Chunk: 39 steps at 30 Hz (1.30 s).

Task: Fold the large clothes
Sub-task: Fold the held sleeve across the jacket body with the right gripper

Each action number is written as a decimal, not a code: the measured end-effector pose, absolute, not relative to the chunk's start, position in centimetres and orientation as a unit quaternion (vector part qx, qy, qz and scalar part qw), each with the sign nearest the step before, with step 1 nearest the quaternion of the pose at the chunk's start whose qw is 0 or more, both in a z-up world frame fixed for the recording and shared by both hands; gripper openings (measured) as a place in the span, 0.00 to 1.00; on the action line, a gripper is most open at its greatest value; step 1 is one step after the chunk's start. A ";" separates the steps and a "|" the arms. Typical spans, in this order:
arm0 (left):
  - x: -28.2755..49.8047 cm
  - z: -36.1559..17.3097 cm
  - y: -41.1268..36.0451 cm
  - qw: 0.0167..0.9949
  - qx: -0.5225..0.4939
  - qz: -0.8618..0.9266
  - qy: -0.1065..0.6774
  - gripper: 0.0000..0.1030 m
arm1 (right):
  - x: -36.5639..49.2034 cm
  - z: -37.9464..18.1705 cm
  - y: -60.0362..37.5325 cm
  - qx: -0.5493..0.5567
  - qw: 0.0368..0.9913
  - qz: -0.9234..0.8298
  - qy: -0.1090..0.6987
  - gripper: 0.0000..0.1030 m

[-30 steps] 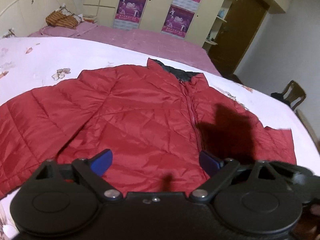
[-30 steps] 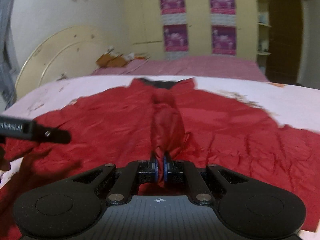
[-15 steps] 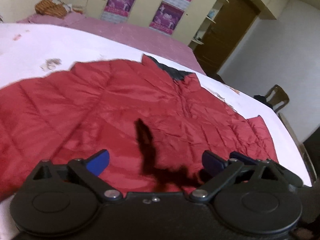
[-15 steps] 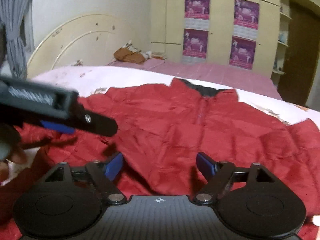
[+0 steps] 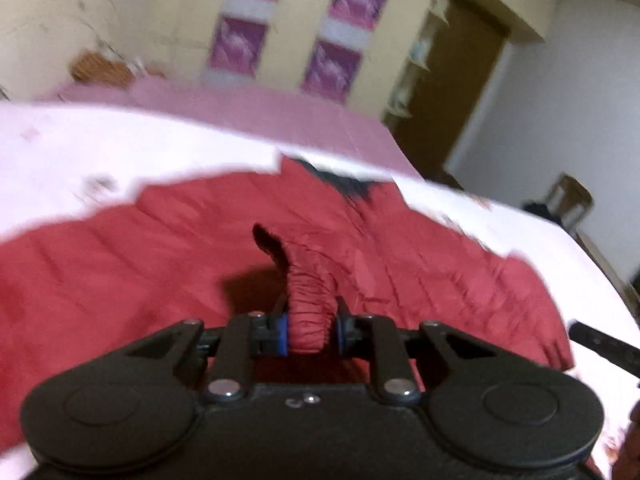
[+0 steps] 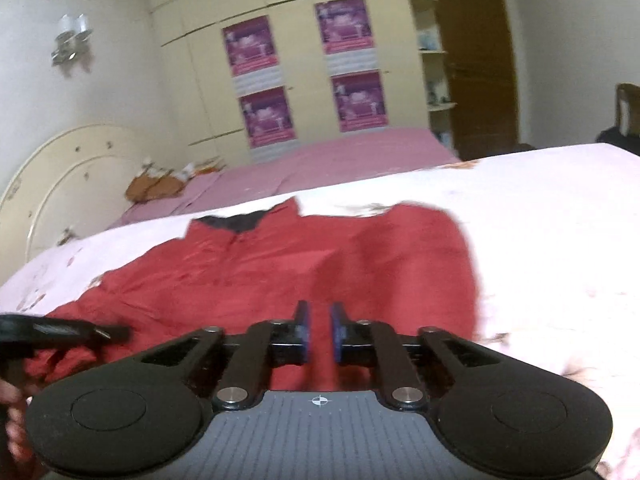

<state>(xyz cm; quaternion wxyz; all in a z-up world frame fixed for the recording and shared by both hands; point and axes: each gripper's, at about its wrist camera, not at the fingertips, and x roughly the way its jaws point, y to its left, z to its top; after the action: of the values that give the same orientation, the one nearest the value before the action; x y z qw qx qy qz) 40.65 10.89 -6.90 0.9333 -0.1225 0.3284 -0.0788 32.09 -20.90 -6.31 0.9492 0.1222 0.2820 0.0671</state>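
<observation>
A red quilted jacket (image 5: 160, 264) lies front up on the white bed sheet (image 5: 120, 148), its dark collar at the far side. My left gripper (image 5: 311, 330) sits at the near hem. Its jaws are closing, and the pads press on a bunched ridge of red fabric (image 5: 308, 288). In the blurred right wrist view the jacket (image 6: 240, 272) spreads ahead and to the left. My right gripper (image 6: 319, 330) is at the near hem on the jacket's right side. Its jaws are closing to a narrow gap with red fabric in it.
A second bed with a pink cover (image 5: 260, 108) stands behind, with a cream wardrobe with posters (image 6: 304, 80) and a brown door (image 5: 452, 80) beyond it. A chair (image 5: 572, 200) stands at the right. The left gripper's arm (image 6: 60, 330) and a hand (image 6: 12, 420) show at left.
My left jaws went from wide open to closed on a bunch of the hem. My right gripper let go of the centre fold, opened, swung right and closed again at the hem.
</observation>
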 end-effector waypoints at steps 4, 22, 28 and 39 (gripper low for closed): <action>40.8 -8.5 12.1 0.923 -0.113 -0.061 0.363 0.19 | 32.5 -7.1 -22.3 0.104 0.943 0.044 0.313 0.01; 41.9 -7.5 10.0 0.939 -0.041 -0.060 0.337 0.28 | 37.5 -7.3 -26.7 0.079 0.939 0.035 0.332 0.01; 45.1 -10.8 8.2 0.928 -0.026 -0.053 0.368 0.31 | 43.3 -10.8 -26.9 0.065 0.931 0.044 0.357 0.01; 41.7 -8.7 7.3 0.938 -0.046 -0.043 0.342 0.33 | 41.3 -9.6 -27.7 0.088 0.931 0.047 0.350 0.01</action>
<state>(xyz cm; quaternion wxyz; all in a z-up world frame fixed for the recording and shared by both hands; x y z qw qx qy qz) 41.75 7.30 -8.69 0.9376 -0.0459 0.3420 -0.0427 41.34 -27.66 -9.60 0.9314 0.0881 0.3500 0.0467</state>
